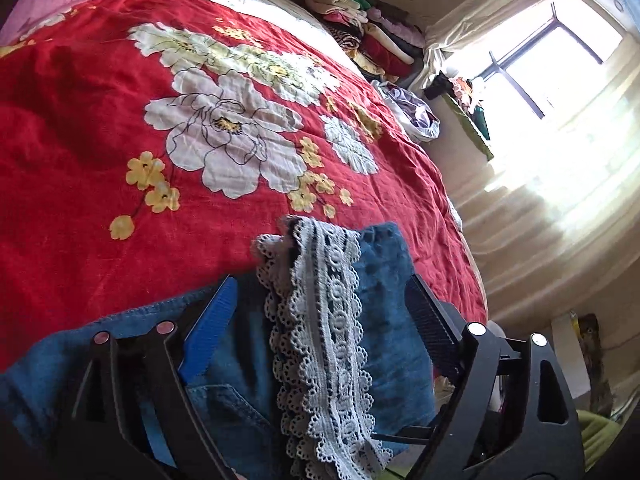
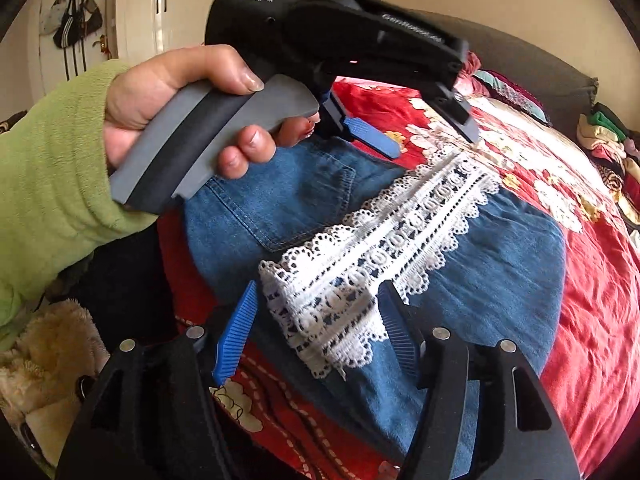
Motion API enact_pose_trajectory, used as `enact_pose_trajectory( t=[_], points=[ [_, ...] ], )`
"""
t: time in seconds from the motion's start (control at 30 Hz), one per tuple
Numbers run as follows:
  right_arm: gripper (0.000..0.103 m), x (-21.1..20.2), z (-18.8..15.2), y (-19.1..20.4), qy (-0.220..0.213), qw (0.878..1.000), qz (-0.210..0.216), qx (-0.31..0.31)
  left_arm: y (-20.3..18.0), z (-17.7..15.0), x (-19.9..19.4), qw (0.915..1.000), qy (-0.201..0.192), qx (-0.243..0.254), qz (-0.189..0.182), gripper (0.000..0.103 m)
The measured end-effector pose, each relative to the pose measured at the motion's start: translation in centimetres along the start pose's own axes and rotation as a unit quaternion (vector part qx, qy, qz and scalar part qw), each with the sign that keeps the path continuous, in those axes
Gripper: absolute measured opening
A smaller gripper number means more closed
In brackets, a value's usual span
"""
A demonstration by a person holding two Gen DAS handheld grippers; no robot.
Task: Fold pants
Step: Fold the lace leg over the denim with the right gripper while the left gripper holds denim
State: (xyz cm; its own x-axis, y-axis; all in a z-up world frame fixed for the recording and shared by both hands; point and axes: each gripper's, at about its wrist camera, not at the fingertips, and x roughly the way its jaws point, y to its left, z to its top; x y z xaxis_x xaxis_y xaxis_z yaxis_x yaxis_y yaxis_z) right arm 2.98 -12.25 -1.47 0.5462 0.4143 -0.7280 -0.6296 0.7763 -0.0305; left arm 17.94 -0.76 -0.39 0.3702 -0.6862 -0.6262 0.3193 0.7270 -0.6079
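The blue denim pants [image 2: 500, 264] lie folded into a compact bundle on the red flowered bedspread [image 2: 592, 280], with a white lace trim [image 2: 384, 248] across the top. They also show in the left wrist view [image 1: 384, 292], with the lace [image 1: 324, 320] running towards the camera. My left gripper [image 1: 320, 288] is open, its fingers either side of the lace just above the denim; it also shows in the right wrist view [image 2: 432, 136], held by a hand in a green sleeve. My right gripper [image 2: 318, 292] is open, its fingers straddling the near end of the lace.
The red bedspread [image 1: 120, 128] covers the wide bed. Stacked folded clothes [image 1: 360, 28] sit at the far side, with a purple garment [image 1: 412, 112] at the bed's edge. A bright curtained window [image 1: 560, 60] is on the right. A plush toy [image 2: 48, 344] lies by the bed.
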Motion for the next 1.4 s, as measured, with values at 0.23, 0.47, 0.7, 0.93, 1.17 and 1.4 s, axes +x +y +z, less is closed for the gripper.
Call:
enact_pose_trajectory(
  t=[0.23,0.47,0.7,0.93,1.17,1.4],
  points=[
    [0.061,-1.2,-1.2,1.7,-0.009,1.000,-0.008,-0.014,1.6,1.4,2.3,0.9990,0.029,-0.023,0.023,0.079],
    [0.059,0.6,-0.6,3.1,0.007,0.998,-0.031,-0.051,1.1,1.6,3.6,0.9987,0.033,-0.014,0.036,0.062],
    [0.033,1.0,-0.4,1.4,0.018,1.000,-0.023,-0.005,0.7,1.5,4.3,0.9988,0.028,-0.014,0.038,0.029],
    [0.019,-2.2,-0.2,-0.8,-0.013,0.998,0.054,0.040,-0.4,1.5,1.3,0.9999,-0.002,-0.014,0.006,0.015],
    [0.019,-1.2,-0.8,0.7,0.008,0.998,0.067,0.007,0.0,-0.3,-0.9,0.9992,-0.026,-0.010,0.028,0.015],
    [0.034,-0.2,-1.3,1.9,0.027,0.997,0.070,-0.008,1.7,-0.8,1.1,0.9983,-0.015,-0.013,0.054,0.023]
  ],
)
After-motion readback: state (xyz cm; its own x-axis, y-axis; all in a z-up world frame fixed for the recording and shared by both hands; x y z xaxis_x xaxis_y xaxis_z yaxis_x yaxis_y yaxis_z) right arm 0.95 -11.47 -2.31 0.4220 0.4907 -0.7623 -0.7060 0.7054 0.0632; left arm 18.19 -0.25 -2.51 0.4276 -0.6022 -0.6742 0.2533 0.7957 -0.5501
